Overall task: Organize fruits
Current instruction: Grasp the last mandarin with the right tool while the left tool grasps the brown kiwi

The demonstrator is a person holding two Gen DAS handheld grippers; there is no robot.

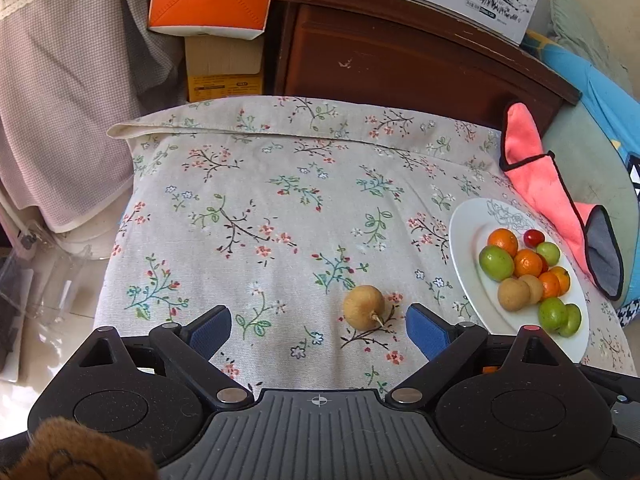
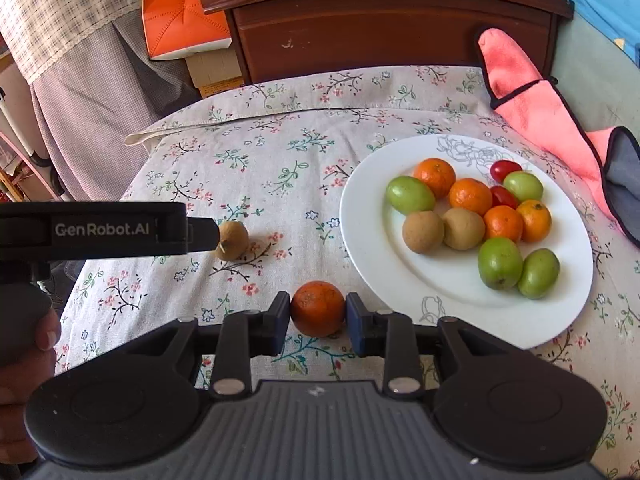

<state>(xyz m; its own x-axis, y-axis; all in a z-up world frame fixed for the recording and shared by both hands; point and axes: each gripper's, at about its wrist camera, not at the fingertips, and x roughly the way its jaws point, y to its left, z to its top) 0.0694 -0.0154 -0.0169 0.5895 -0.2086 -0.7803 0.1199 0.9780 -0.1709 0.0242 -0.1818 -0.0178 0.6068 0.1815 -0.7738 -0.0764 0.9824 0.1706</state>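
A white plate point(image 2: 400, 280) holds several fruits: tangerines, green jujubes, brown longans and red cherry tomatoes. It also shows in the left wrist view point(image 1: 466, 248). My right gripper point(image 2: 318, 312) is shut on a tangerine point(image 2: 317, 309) just left of the plate's near rim. A loose brown longan point(image 1: 363, 307) with a short stem lies on the floral cloth. My left gripper point(image 1: 318, 326) is open, with the longan between its fingers, nearer the right one. In the right wrist view the left gripper point(image 2: 200, 234) reaches in from the left beside the longan point(image 2: 232, 240).
A pink cloth point(image 2: 532, 108) with black trim lies behind and right of the plate. A dark wooden cabinet point(image 2: 380, 24) stands at the back. Orange and cardboard boxes point(image 2: 184, 8) and a checked curtain point(image 2: 72, 60) are at the back left. The floral tablecloth point(image 1: 260, 220) covers the table.
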